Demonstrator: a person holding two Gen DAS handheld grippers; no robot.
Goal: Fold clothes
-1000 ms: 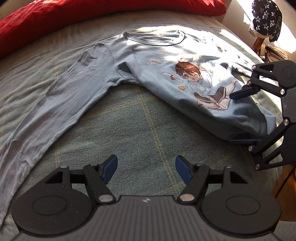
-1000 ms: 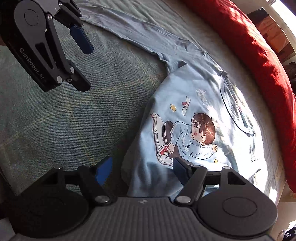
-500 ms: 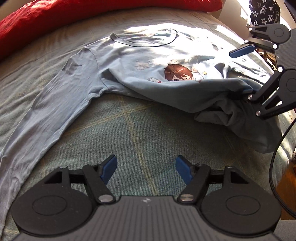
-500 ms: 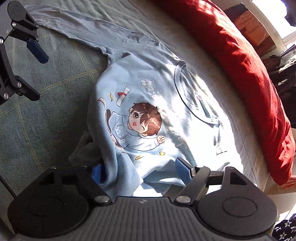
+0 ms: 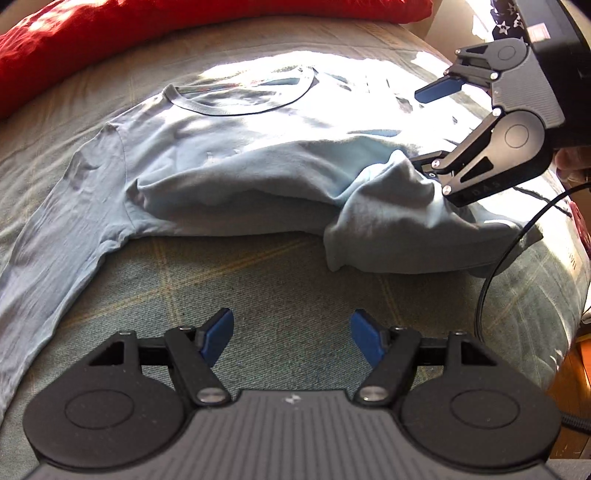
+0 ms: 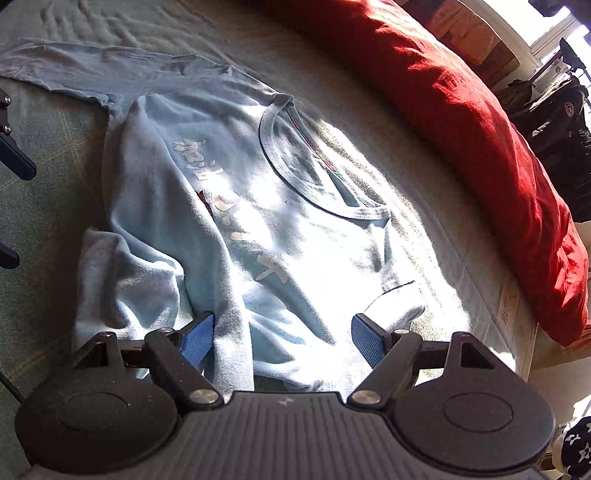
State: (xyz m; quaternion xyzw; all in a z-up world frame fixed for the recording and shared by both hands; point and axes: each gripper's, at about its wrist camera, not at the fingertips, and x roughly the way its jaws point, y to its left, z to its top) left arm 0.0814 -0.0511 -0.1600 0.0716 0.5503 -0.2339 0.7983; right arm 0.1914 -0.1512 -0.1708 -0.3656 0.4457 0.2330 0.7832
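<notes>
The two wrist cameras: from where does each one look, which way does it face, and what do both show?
Left wrist: sits behind the open left gripper above the grey-green checked bedcover, facing the red pillow; the right gripper shows at right.
Right wrist: sits behind the open right gripper, low over the hem, facing the neckline; a left gripper finger shows at left.
Shared: the light blue long-sleeved shirt, bedcover, pillow.

Soft matt cotton-like shirt
</notes>
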